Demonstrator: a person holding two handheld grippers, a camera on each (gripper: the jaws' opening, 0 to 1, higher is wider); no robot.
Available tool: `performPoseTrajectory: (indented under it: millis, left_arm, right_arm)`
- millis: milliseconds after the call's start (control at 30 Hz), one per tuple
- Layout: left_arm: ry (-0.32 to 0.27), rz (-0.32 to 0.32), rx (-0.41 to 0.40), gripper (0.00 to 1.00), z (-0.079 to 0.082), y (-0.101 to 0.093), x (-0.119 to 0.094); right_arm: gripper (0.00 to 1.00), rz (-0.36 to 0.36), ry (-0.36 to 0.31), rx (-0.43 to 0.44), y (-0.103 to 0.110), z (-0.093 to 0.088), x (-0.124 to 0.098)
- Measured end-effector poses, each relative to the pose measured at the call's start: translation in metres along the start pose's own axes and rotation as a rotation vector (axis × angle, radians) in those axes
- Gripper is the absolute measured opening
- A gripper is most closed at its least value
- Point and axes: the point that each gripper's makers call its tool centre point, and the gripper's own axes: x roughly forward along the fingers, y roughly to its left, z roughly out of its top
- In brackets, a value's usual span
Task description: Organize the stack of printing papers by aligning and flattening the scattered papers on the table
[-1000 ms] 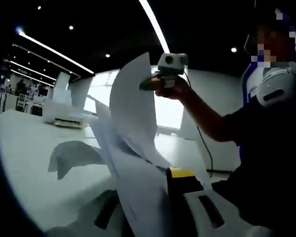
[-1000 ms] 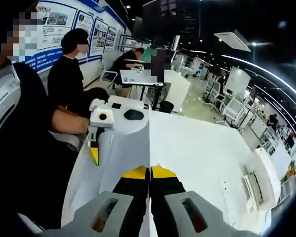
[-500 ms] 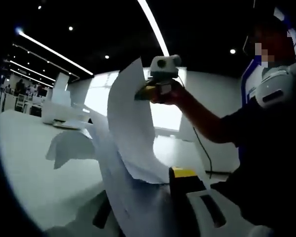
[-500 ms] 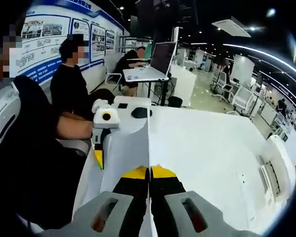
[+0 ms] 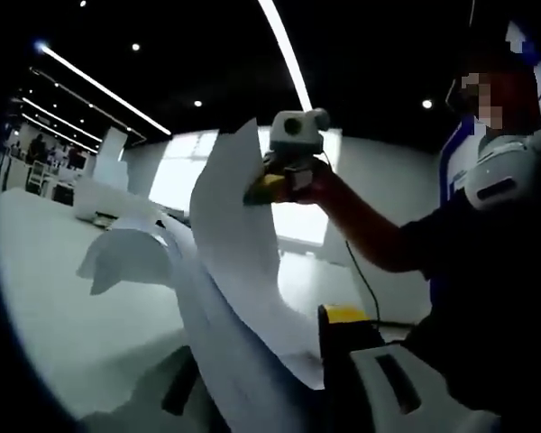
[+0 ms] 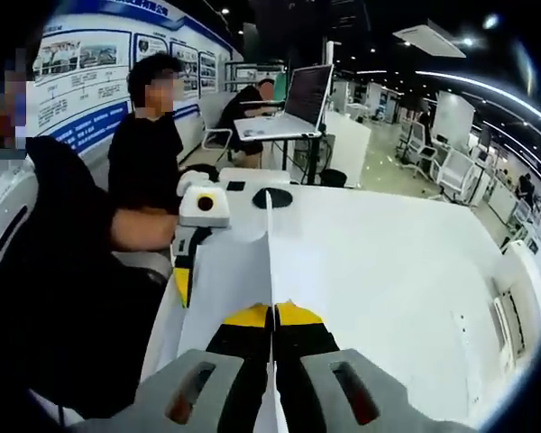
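Several white printing papers (image 5: 239, 298) rise from between the jaws of my left gripper (image 5: 261, 365), which is shut on their lower edge. The sheets curl upward and one flops over to the left. My right gripper (image 5: 284, 176), held by a hand, pinches the top edge of the tallest sheet. In the right gripper view, my right gripper (image 6: 272, 316) is shut on a paper (image 6: 225, 280) seen edge-on. That sheet runs away to the left gripper (image 6: 191, 248), which holds its far side above the white table (image 6: 379, 262).
A white printer (image 5: 99, 198) stands at the table's far side and also shows as the printer (image 6: 523, 289) on the right. A black mouse (image 6: 272, 197) lies near the table's end. People sit at the left, beside a desk with a laptop (image 6: 293, 104).
The right gripper has lifted the sheet's top edge slightly higher and the papers bow more. The drooping sheet on the left has risen. Both views have shifted a little.
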Motion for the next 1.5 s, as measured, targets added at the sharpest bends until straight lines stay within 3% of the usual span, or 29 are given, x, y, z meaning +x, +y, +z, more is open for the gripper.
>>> performPoseTrajectory:
  millis: [133, 333, 433, 567, 867, 1100, 1500]
  left_arm:
    - [-0.004, 0.000, -0.008, 0.31, 0.001, 0.000, -0.001]
    - [-0.014, 0.002, -0.011, 0.32, 0.002, 0.001, -0.002]
    - [-0.014, 0.003, -0.010, 0.33, 0.003, 0.001, -0.002]
    - [-0.016, 0.003, -0.010, 0.33, 0.003, 0.000, -0.002]
    - [-0.015, 0.004, -0.012, 0.32, 0.003, 0.000, -0.002]
    - [-0.014, 0.001, -0.013, 0.32, 0.003, 0.000, -0.002]
    - [0.009, 0.003, 0.014, 0.26, 0.000, 0.000, -0.002]
  right_arm:
    - [0.00, 0.025, -0.010, 0.015, 0.004, 0.000, 0.002]
    - [0.00, 0.120, -0.055, 0.048, 0.020, 0.002, -0.013]
    - [0.00, 0.164, -0.052, 0.070, 0.025, 0.000, -0.023]
    - [0.00, 0.167, -0.036, 0.072, 0.025, -0.004, -0.027]
    - [0.00, 0.234, -0.044, 0.119, 0.030, 0.001, -0.004]
    - [0.00, 0.261, -0.066, 0.129, 0.030, 0.009, -0.003]
    - [0.00, 0.266, -0.031, 0.127, 0.034, 0.001, 0.014]
